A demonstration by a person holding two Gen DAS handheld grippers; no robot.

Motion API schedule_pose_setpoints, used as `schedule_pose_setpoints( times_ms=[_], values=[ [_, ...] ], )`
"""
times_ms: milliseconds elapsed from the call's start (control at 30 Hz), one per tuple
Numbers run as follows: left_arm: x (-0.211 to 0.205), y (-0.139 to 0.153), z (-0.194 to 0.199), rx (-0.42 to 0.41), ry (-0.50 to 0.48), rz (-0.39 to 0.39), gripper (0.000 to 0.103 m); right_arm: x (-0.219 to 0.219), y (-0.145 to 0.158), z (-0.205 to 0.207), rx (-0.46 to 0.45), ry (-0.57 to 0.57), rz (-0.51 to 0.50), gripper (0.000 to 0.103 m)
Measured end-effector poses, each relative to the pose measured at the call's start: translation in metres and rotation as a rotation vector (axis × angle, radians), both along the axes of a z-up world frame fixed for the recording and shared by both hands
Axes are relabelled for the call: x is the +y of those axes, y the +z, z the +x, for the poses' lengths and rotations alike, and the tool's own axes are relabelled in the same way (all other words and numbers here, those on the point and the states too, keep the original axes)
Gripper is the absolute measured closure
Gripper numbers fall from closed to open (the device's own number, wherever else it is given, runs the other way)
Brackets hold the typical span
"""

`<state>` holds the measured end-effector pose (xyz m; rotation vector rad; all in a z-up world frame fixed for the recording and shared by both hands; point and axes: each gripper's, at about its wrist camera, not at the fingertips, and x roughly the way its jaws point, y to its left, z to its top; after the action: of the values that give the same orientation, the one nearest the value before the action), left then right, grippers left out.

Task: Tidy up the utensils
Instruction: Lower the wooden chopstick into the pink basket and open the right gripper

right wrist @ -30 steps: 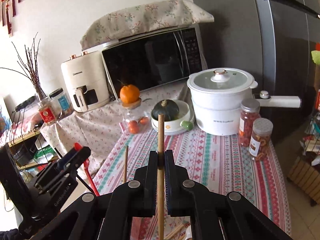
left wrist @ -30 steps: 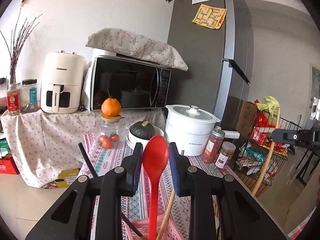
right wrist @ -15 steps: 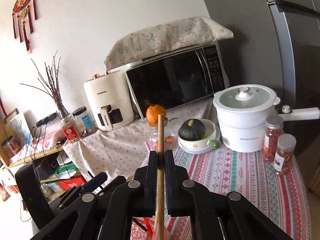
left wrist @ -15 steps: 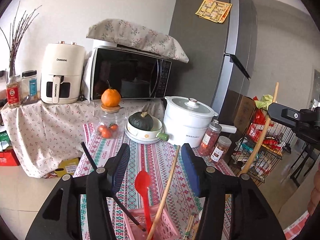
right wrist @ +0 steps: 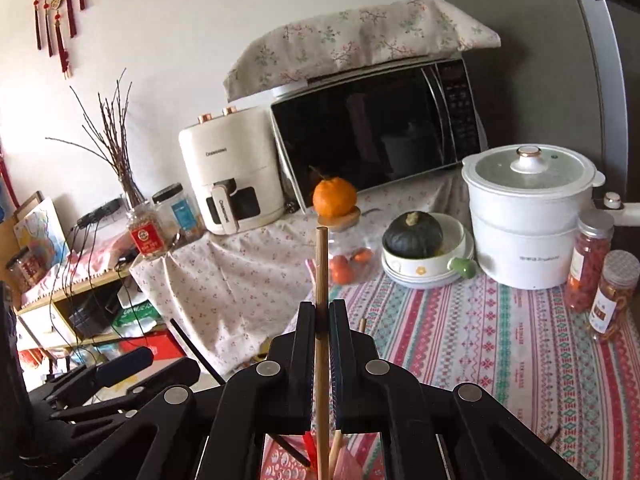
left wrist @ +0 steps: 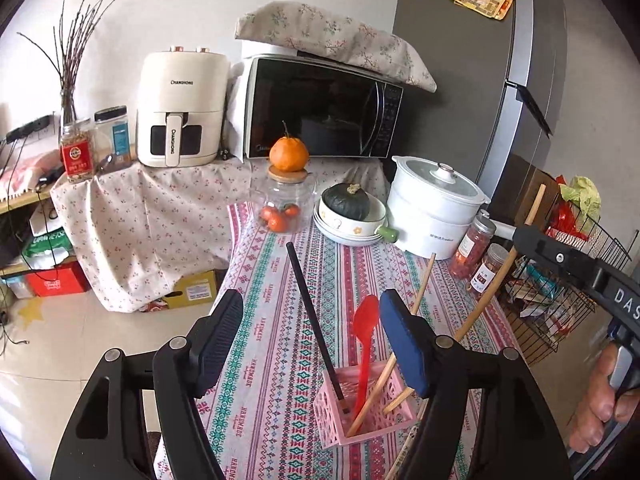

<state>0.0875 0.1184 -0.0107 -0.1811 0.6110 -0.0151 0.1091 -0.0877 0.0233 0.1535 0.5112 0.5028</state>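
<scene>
pink basket (right wrist: 348,468) mostly hidden behind fingers (right wrist: 304,344), wooden stick (right wrist: 321,320) cut off below

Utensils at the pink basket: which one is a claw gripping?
The wooden stick, clamped upright in the right claw. The red spoon and black stick stand free.

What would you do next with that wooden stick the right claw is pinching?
Probably lower it into the pink basket and let go. The right gripper is shut on the wooden stick, held upright above the basket, where a red spoon and a black stick already stand. The left gripper is open and empty.
</scene>
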Motion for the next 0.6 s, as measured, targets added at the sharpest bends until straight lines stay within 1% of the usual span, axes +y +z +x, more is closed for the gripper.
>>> schedule_pose_setpoints(
  times_ms=[67,167,267,367,533,600],
  values=[
    [0.002,-0.002,0.001,0.019,-0.013,-0.001,0.030,0.005,-0.009,0.003,0.015,0.013,-0.017,0.097],
    [0.001,-0.005,0.002,0.026,-0.024,0.011,0.030,0.011,-0.020,0.007,0.040,0.028,-0.043,0.097],
    [-0.002,-0.008,0.003,0.039,-0.036,0.020,0.030,0.014,-0.028,0.011,0.073,0.033,-0.039,0.097],
    [-0.005,-0.011,0.003,0.045,-0.043,0.027,0.030,0.015,-0.033,0.012,0.084,0.041,-0.048,0.097],
    [-0.012,-0.015,0.001,0.059,-0.054,0.039,0.030,0.012,-0.034,0.012,0.097,0.061,-0.039,0.095],
    [-0.015,-0.015,0.000,0.058,-0.054,0.046,0.030,0.008,-0.028,0.009,0.095,0.059,-0.028,0.089]
  ],
)
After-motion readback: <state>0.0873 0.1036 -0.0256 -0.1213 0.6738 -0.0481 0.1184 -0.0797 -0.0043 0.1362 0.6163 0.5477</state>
